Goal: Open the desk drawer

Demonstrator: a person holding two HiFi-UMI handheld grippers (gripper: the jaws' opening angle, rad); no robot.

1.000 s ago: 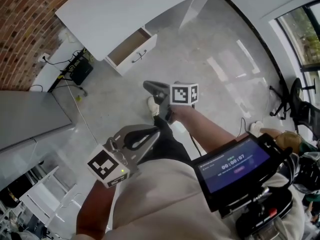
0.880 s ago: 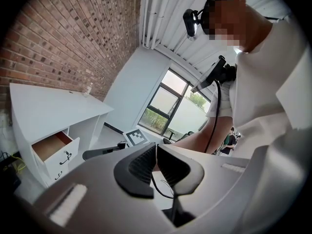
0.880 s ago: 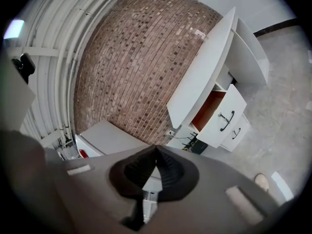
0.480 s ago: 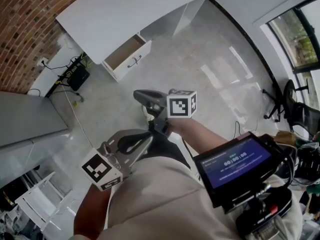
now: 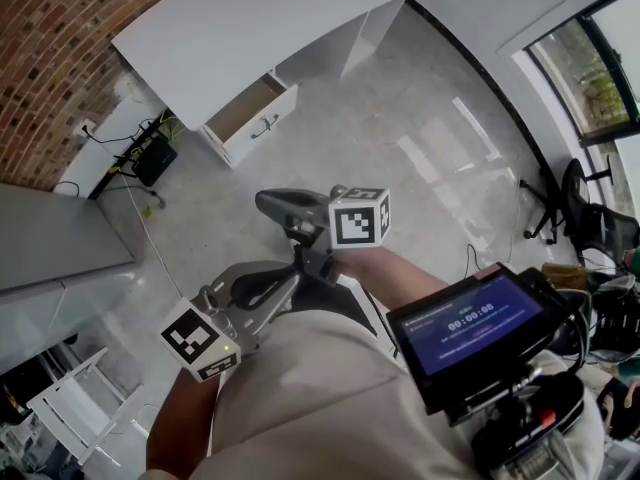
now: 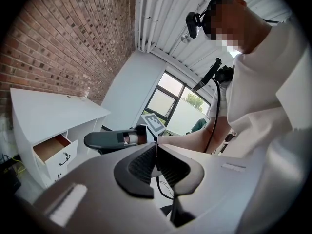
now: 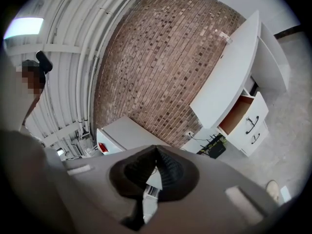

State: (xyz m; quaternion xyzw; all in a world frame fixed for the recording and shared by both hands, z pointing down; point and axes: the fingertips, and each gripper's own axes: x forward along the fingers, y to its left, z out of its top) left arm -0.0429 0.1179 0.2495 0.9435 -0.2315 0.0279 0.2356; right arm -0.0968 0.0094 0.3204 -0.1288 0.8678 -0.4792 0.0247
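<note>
My left claw (image 6: 156, 149) -- jaws pressed together, nothing between them, held low by my waist, tips pointing forward. My right claw (image 7: 156, 151) likewise closed on nothing, held out ahead of the left. Right forearm (image 5: 405, 273) stretched forward, left forearm (image 5: 180, 423) tucked close to my body.

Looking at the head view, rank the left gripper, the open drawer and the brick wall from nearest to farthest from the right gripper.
1. The left gripper, just below the right gripper, lower left.
2. The open drawer, across the floor, at the left end of the desk.
3. The brick wall, behind the desk, top left.
</note>
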